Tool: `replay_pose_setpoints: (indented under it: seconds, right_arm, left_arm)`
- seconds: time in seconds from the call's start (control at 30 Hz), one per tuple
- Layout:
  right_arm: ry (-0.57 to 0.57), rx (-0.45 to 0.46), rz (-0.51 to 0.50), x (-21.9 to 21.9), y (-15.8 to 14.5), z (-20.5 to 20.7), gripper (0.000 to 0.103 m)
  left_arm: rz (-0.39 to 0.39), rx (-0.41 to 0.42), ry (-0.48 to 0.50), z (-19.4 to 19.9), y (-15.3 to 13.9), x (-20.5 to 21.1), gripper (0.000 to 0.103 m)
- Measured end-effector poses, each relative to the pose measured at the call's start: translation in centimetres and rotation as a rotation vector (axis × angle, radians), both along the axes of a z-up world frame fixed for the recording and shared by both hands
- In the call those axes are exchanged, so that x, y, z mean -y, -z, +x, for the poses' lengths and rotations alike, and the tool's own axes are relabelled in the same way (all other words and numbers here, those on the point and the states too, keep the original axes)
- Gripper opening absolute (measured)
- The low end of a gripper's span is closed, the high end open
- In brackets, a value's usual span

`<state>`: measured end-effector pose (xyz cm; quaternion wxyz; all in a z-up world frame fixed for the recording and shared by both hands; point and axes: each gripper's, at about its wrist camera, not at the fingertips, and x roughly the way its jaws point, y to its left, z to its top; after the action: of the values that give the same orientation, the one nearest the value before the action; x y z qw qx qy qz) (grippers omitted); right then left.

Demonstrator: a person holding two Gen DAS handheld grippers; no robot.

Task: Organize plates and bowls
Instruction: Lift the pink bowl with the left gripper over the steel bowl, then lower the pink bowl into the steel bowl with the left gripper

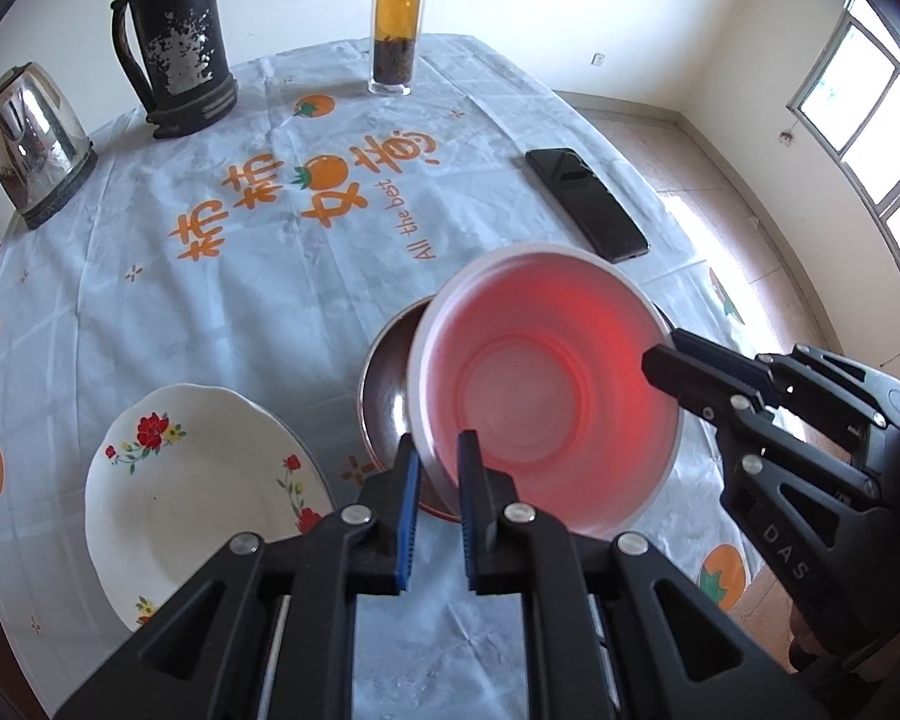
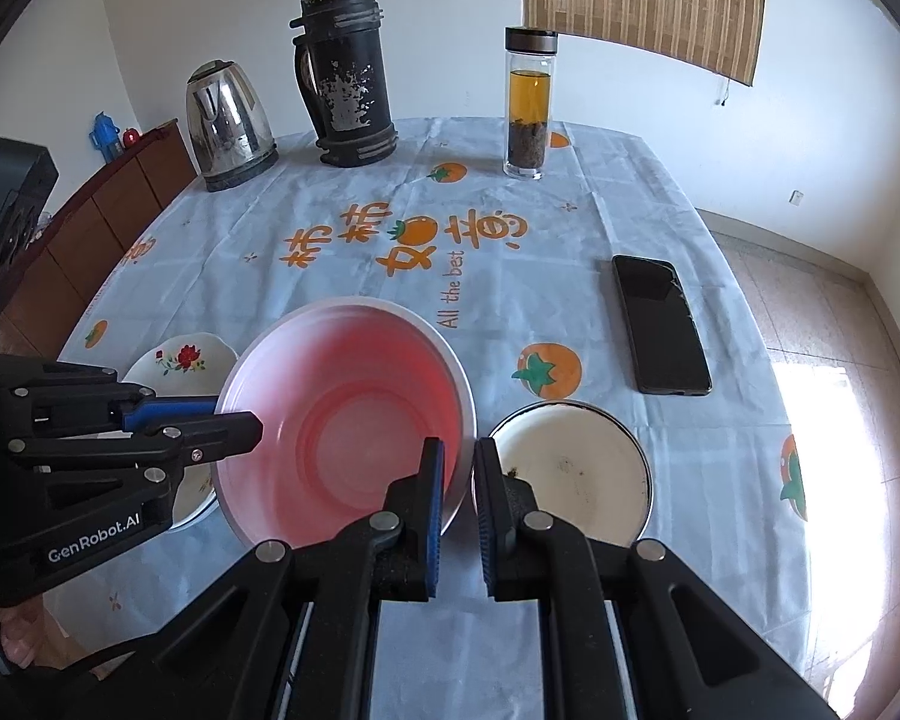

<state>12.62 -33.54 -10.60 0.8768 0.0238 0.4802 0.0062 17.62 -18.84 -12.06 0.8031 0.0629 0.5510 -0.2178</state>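
Pink bowl (image 1: pixel 546 396), round, so no long axis to speak of; mouth turned up and tipped toward both cameras, inside fully on show. Held above the tablecloth (image 1: pixel 210 276), near its front edge. Pinched at its near rim by the left gripper (image 1: pixel 439 468), one blue pad inside the wall, one outside, jaws clamped tight on the thin edge. Gripped likewise at the opposite rim by the right gripper (image 2: pixel 457 468), left finger inside, right finger outside. In the left wrist view, partly covering a dark metal bowl (image 1: pixel 387 396) behind and beneath it. In the right wrist view, just beside a white enamel bowl (image 2: pixel 576 468) to its right. Flowered plate (image 1: pixel 198 492) flat on the cloth to the left of the pink bowl.
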Motion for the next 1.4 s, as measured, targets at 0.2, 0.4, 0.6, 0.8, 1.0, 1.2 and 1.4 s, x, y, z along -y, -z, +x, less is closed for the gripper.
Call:
replay_pose_setpoints:
  seconds: [0.2, 0.4, 0.6, 0.8, 1.0, 1.2, 1.4]
  right_arm:
    - [-0.002, -0.034, -0.007, 0.2, 1.0, 1.3, 0.011]
    - [-0.008, -0.060, -0.008, 0.3, 1.9, 2.1, 0.011]
    - [-0.021, -0.088, -0.018, 0.1, 2.7, 2.7, 0.011]
    - [-0.032, -0.110, -0.028, 0.1, 3.5, 3.1, 0.011]
    - [-0.036, -0.120, -0.028, 0.1, 3.9, 3.3, 0.011]
    - [-0.042, -0.128, -0.026, 0.0, 4.3, 3.4, 0.011]
    - [-0.046, -0.134, -0.027, -0.1, 4.6, 3.5, 0.011]
  left_arm:
    - [0.001, -0.020, -0.002, 0.8, 0.5, 0.2, 0.010]
    - [-0.003, -0.054, -0.014, 1.4, 1.3, 0.1, 0.010]
    - [-0.002, -0.081, -0.022, 1.8, 2.2, 0.1, 0.010]
    - [-0.001, -0.109, -0.024, 2.1, 3.3, 0.0, 0.010]
    - [0.000, -0.120, -0.028, 2.1, 3.8, 0.0, 0.010]
    - [0.011, -0.123, -0.031, 2.1, 4.3, -0.1, 0.010]
    - [0.014, -0.126, -0.033, 2.1, 4.5, -0.1, 0.010]
